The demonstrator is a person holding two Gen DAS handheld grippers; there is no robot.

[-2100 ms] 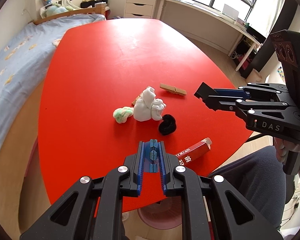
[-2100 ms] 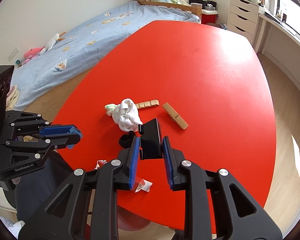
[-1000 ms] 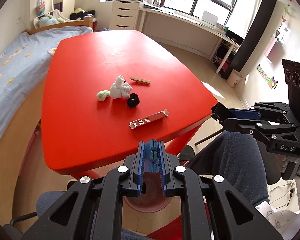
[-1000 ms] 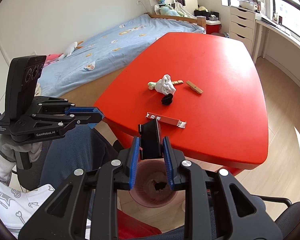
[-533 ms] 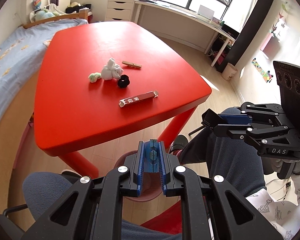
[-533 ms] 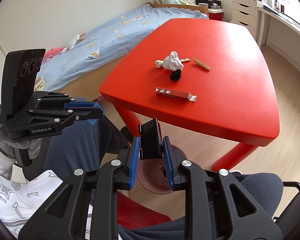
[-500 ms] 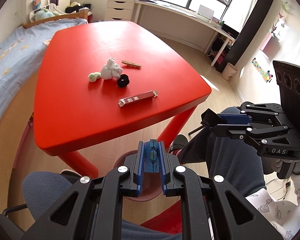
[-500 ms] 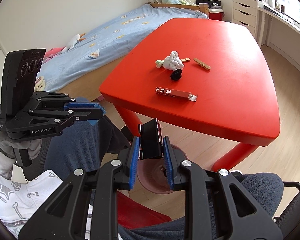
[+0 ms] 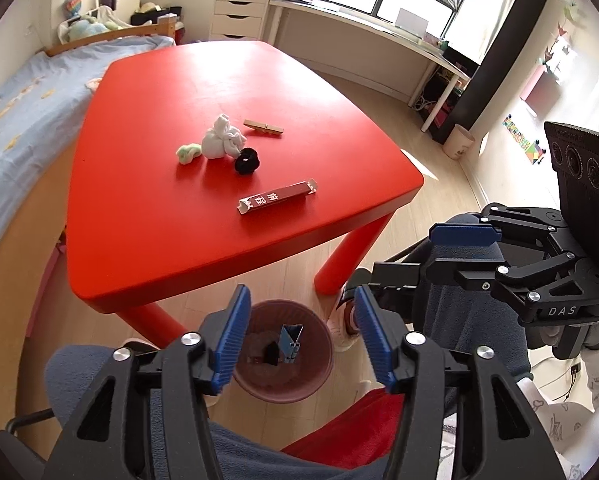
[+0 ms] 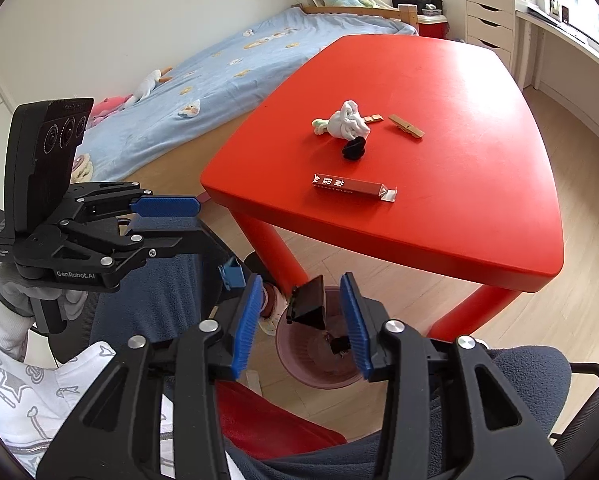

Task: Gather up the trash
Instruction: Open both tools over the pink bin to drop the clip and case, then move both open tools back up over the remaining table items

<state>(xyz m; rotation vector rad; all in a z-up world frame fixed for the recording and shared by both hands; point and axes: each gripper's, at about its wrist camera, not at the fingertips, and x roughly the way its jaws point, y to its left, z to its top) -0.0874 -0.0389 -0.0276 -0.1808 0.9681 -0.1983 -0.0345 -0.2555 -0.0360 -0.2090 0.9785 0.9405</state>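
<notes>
Looking along the left gripper (image 9: 297,334), jaws spread wide, nothing held; small blue piece (image 9: 291,340) between the fingers, over the pink bin (image 9: 319,360) directly beneath. Beyond, red carton (image 9: 277,197) on the red table (image 9: 147,216).

Along the right gripper (image 10: 299,322): likewise spread, black piece (image 10: 309,303) loose between the fingers above the bin.

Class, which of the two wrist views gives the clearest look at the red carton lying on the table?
The left wrist view: the carton lies nearer the centre, its printed face toward the lens with white characters clear and both ends visible. In the right wrist view the carton appears whole too, but smaller, with its characters upside down and harder to read.
</notes>
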